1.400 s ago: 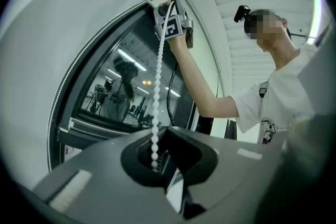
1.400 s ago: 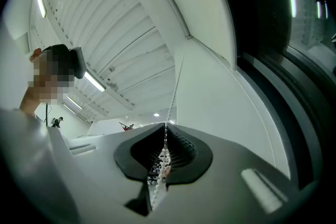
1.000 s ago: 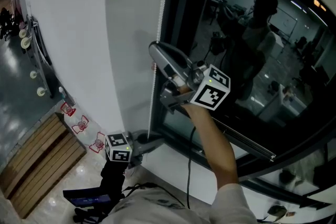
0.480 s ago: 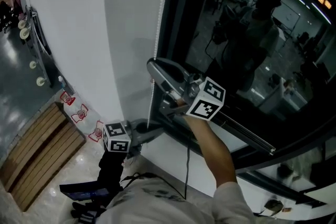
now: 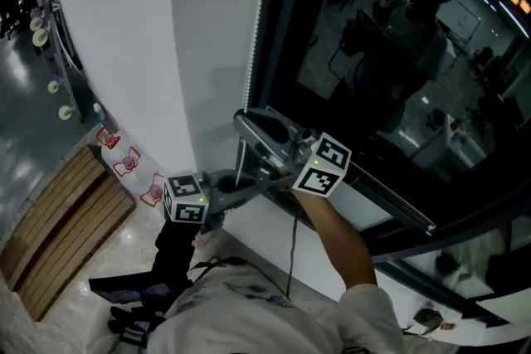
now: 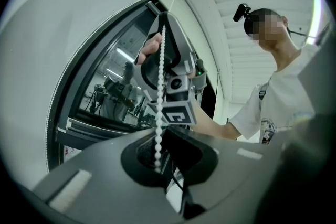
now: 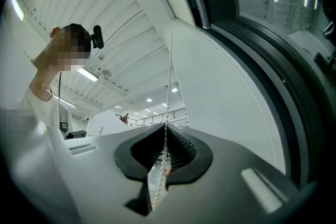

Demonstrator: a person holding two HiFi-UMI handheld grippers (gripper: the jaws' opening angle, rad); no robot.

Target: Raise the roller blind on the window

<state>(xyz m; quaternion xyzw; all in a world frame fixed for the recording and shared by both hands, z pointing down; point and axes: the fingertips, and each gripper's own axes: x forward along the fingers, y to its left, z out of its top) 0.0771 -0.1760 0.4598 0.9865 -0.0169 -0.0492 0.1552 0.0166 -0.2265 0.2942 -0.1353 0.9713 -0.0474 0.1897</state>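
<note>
The white bead chain (image 5: 259,12) hangs down the edge of the dark window frame (image 5: 278,54). My right gripper (image 5: 241,122) points up and left and is shut on the chain. Just below it, my left gripper (image 5: 236,185) lies level and is also shut on the chain. In the left gripper view the chain (image 6: 160,86) rises taut from my left gripper's (image 6: 157,157) jaws to the right gripper (image 6: 164,23) above. The right gripper view shows the chain (image 7: 169,86) pinched in my right gripper (image 7: 164,136), with slack beads below. No blind fabric shows over the glass (image 5: 382,70).
A white wall (image 5: 124,46) runs left of the frame and a white sill (image 5: 274,238) lies below the window. Down on the floor are a slatted wooden bench (image 5: 58,220) and red-and-white items (image 5: 129,164). A grey bar (image 5: 390,196) crosses the lower glass.
My right gripper has come down with the chain, closing in on the left gripper. The left gripper has stayed where it was.
</note>
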